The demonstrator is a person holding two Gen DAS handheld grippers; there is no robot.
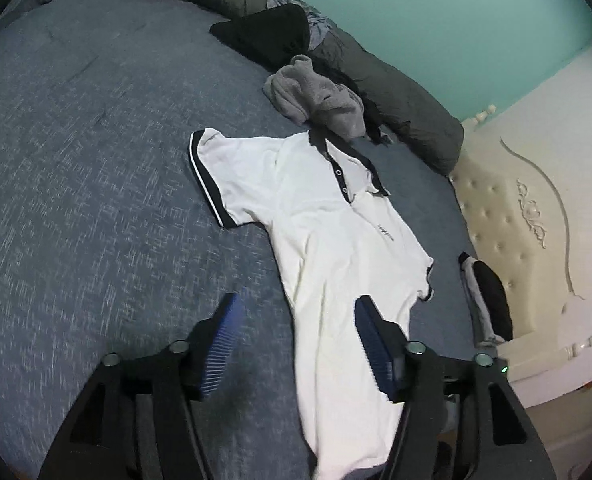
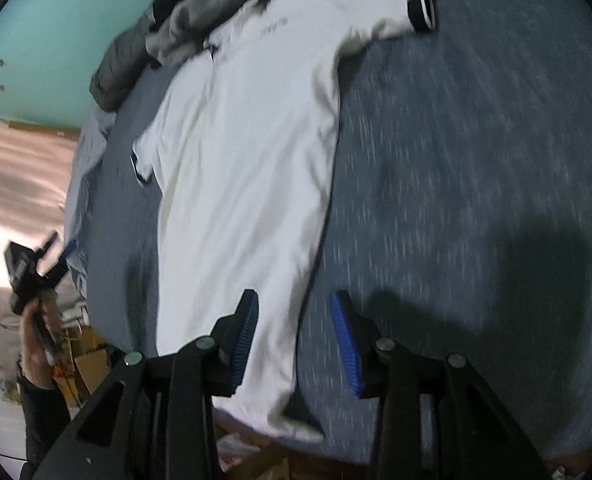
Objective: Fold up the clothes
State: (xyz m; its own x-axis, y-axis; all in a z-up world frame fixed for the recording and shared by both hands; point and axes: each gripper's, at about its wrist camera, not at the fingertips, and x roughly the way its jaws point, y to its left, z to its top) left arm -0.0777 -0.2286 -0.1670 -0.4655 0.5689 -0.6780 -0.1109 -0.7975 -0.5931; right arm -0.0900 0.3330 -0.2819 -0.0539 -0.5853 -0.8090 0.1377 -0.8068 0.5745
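Left wrist view: white polo shirt point(image 1: 316, 216) flat at centre frame on blue bed point(image 1: 75, 160); left gripper point(image 1: 296, 316) and right gripper point(image 2: 293, 308) both spread wide, empty

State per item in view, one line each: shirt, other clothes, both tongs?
white polo shirt: spread flat on the bed, unfolded, hem over the bed edge
grey garment: crumpled by the collar
black garment: loosely heaped
left tongs: open, empty
right tongs: open, empty
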